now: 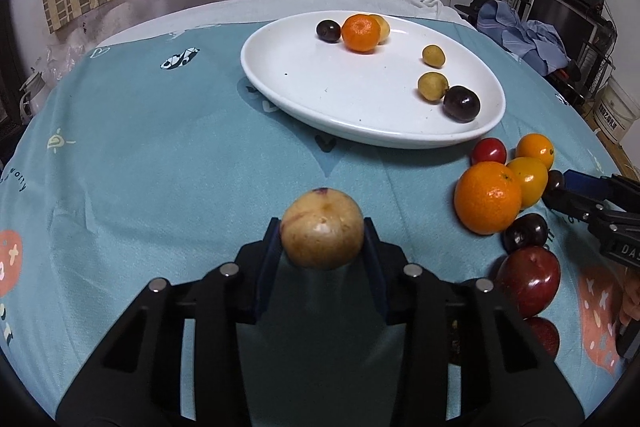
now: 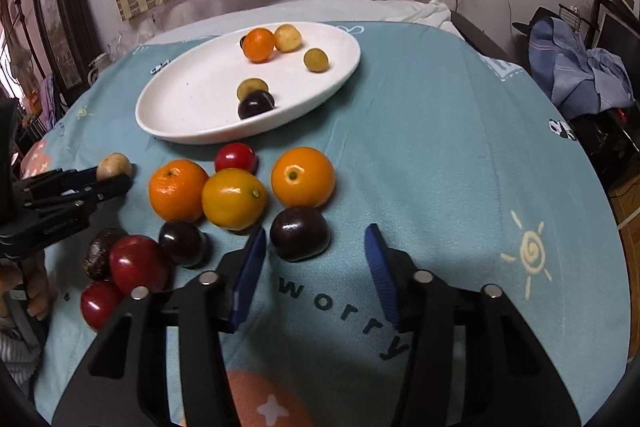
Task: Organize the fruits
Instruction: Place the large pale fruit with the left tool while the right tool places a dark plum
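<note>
Fruits (image 2: 234, 199) cluster on the tablecloth (image 2: 440, 147) beside the white plate's (image 2: 172, 115) near rim. Left gripper (image 1: 322, 235) pinches a tan fruit (image 1: 322, 229); right gripper (image 2: 316, 247) stands apart around a dark plum (image 2: 300, 234), not touching.

**Right gripper open over a dark plum beside the loose fruit**

The right gripper (image 2: 316, 269) hangs over the teal tablecloth (image 2: 440, 147), its blue pads apart. A dark plum (image 2: 300, 234) sits just ahead of the fingertips, nearer the left pad, with neither pad pressing it. Behind it cluster two oranges (image 2: 178, 190) (image 2: 303, 177), a yellow fruit (image 2: 234, 199) and a small red one (image 2: 235, 157). At the left edge the left gripper (image 2: 114, 177) appears to be clamped on a pale round fruit (image 2: 114, 166). The white plate (image 2: 180, 115) beyond holds six fruits.
</note>
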Motion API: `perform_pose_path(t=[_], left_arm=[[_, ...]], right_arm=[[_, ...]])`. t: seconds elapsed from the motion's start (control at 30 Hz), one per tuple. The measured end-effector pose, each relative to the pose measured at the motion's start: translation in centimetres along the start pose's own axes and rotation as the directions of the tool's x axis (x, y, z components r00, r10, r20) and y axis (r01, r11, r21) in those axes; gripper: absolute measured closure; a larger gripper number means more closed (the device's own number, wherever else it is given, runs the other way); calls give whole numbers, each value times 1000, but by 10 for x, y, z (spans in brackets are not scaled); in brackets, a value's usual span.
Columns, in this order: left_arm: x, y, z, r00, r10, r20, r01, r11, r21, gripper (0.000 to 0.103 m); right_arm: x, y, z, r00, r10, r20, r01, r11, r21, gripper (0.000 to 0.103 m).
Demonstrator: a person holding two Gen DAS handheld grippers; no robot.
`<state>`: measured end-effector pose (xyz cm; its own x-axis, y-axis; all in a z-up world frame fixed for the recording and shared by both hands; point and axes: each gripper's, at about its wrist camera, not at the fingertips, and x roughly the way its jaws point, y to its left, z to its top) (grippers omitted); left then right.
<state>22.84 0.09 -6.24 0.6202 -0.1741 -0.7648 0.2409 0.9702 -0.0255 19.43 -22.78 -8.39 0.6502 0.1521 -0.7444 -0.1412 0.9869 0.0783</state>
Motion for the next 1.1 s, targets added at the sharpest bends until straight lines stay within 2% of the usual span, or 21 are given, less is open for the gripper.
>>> perform_pose_path(t=[0.13,0.23,0.3,0.47,0.53,0.7,0.77,0.87,1.0,1.1], left_arm=[[-1,1,1,1000,2,-1,-2,1000,2,63],[0,0,1,1000,1,-1,-1,1000,2,63],[0,1,0,1000,1,0,-1,1000,3,63],[-3,-1,0,1000,-11,11,10,1000,6,63],[-8,-2,1,999,-13,30,13,1000,6,63],[-40,-9,13,992,-23,128,22,1000,10,63],[-48,-12,26,988,-21,153,19,1000,12,63],[-45,-19,51,987,-7,162,3,1000,24,63],[-24,-23,75,988,1,156,-3,1000,14,63],[-2,-20,84,991,2,131,-2,1000,-1,63]], right_arm=[[4,5,1,1000,9,2,-9,1000,-23,58],[6,4,2,999,35,-3,-35,999,-10,69],[6,2,3,999,43,-3,-43,999,-6,72],[2,3,3,998,62,0,-62,998,-10,74],[-9,2,5,996,80,26,-80,997,-8,74],[-46,-1,16,982,97,163,-101,995,17,74],[-55,-1,31,973,105,205,-114,993,30,74],[-54,7,60,969,122,217,-129,991,21,74],[-28,20,97,971,119,209,-125,992,17,74],[0,20,110,975,119,186,-129,991,39,73]])
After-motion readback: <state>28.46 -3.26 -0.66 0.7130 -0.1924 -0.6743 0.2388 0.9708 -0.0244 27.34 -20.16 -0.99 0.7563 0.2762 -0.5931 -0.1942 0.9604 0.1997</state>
